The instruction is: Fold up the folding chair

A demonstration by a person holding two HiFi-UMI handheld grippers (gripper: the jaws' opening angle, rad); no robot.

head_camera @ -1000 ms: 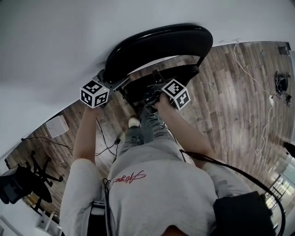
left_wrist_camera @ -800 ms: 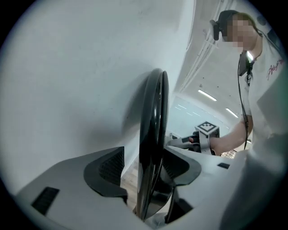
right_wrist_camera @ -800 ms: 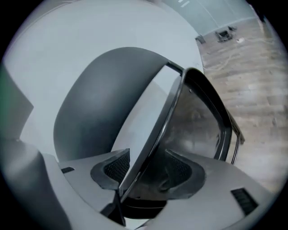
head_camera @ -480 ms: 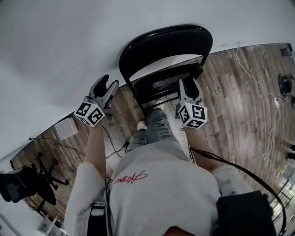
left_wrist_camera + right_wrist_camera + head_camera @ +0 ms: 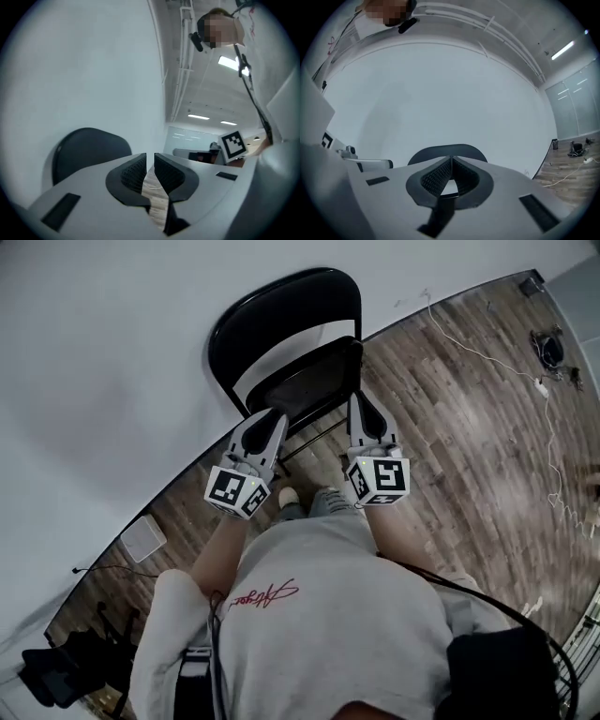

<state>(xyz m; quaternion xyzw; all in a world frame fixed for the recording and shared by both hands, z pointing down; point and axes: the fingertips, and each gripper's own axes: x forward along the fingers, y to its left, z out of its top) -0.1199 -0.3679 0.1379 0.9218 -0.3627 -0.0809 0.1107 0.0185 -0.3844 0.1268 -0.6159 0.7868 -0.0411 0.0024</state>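
Head view: black metal folding chair [image 5: 281, 310] stands dead ahead of you, upright on wood-plank floor [image 5: 450, 409] against white wall [image 5: 112, 352]. Long axis vertical, seat looks tipped up toward back. Left tongs [image 5: 269, 420] and right tongs [image 5: 361, 407] both point at it, one on each side of the seat; nearer one unclear.

Left gripper view: jaws just closing, thin slit left, nothing between.

Right gripper view: jaws just closed, tips meeting, empty; chair back straight beyond.

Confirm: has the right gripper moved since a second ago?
Yes: right gripper pulled back off the folding chair toward the person, jaws just closed, empty.
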